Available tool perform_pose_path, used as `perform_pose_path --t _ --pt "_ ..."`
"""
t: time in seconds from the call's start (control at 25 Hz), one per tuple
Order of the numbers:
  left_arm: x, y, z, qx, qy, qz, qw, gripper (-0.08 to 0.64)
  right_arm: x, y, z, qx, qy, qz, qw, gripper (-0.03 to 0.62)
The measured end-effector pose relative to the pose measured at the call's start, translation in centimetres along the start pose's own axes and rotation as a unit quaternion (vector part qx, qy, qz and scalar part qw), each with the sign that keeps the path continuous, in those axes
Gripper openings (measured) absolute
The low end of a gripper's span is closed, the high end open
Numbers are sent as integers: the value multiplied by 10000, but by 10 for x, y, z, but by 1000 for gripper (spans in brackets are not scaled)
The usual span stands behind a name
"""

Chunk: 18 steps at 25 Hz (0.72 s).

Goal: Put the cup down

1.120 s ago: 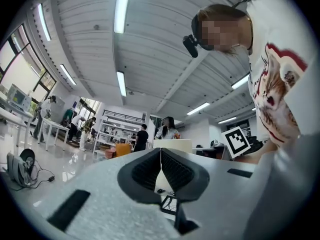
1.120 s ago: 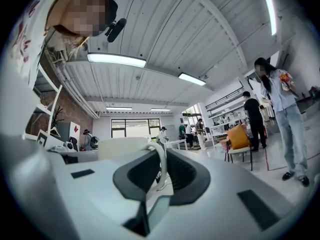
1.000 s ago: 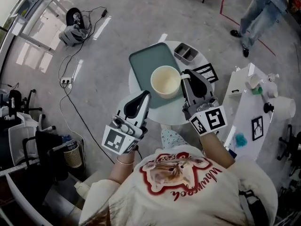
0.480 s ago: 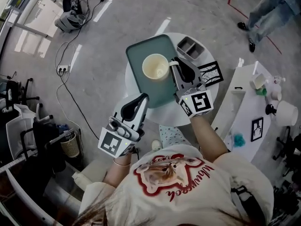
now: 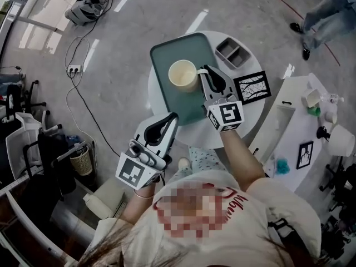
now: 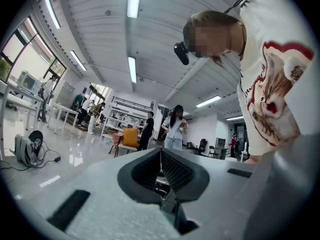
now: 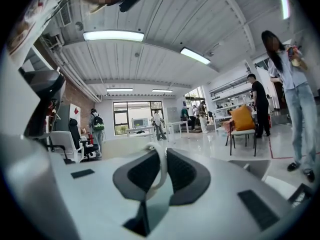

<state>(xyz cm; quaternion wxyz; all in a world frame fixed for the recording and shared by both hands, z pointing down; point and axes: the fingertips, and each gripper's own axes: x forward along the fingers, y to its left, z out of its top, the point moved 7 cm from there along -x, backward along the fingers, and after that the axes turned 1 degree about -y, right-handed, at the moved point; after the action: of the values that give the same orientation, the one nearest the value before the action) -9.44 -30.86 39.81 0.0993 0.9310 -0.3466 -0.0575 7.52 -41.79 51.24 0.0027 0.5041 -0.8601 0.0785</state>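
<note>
Cup (image 5: 183, 75) lowered over green tray (image 5: 172, 102), empty, handle (image 7: 159, 169) in right tool (image 5: 204, 72)

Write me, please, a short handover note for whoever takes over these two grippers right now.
Right gripper: shut on the handle of the cup, which is upright over the green tray on the round table. I cannot tell whether it touches the tray.
Left gripper: shut, empty, off the table's near edge.
Done: cup is over the tray.
Left: set it down, open the right jaws, draw back.
</note>
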Motion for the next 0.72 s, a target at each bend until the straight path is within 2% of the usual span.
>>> perform_pose_path --t 0.72 --pt "-6 8 -7 8 84 290 9995 15 28 -6 -39 -267 401 129 9988 57"
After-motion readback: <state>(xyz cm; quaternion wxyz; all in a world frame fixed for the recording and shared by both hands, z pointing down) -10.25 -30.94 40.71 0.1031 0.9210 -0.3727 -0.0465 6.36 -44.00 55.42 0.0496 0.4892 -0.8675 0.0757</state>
